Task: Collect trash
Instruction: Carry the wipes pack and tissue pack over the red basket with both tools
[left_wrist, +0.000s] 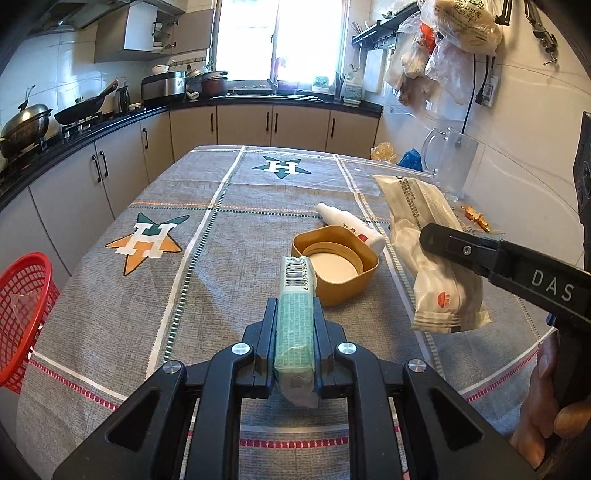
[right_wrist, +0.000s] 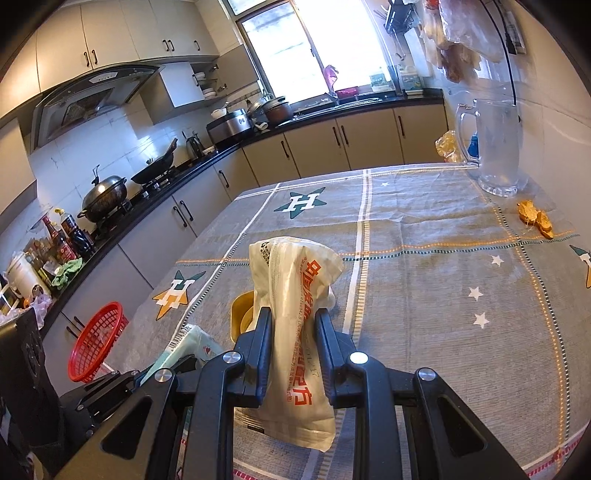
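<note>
My left gripper (left_wrist: 295, 314) is shut on a pale green wrapper (left_wrist: 297, 314) with a barcode at its far end, held above the tablecloth. My right gripper (right_wrist: 293, 321) is shut on a white food bag (right_wrist: 295, 332) with red print; the left wrist view shows the same bag (left_wrist: 424, 243) hanging from the right gripper's finger (left_wrist: 454, 247). On the table lie a tan square tub (left_wrist: 336, 264) with a white lid inside, a small white bottle (left_wrist: 351, 225) on its side, and orange peel scraps (right_wrist: 535, 218). A red basket (left_wrist: 24, 314) stands off the table's left edge.
A clear glass pitcher (right_wrist: 495, 147) stands at the table's far right by the wall. Plastic bags (left_wrist: 443, 48) hang on the wall above. Kitchen counters with pots and a wok (left_wrist: 81, 110) run along the left and back. A person's hand (left_wrist: 554, 398) grips the right tool.
</note>
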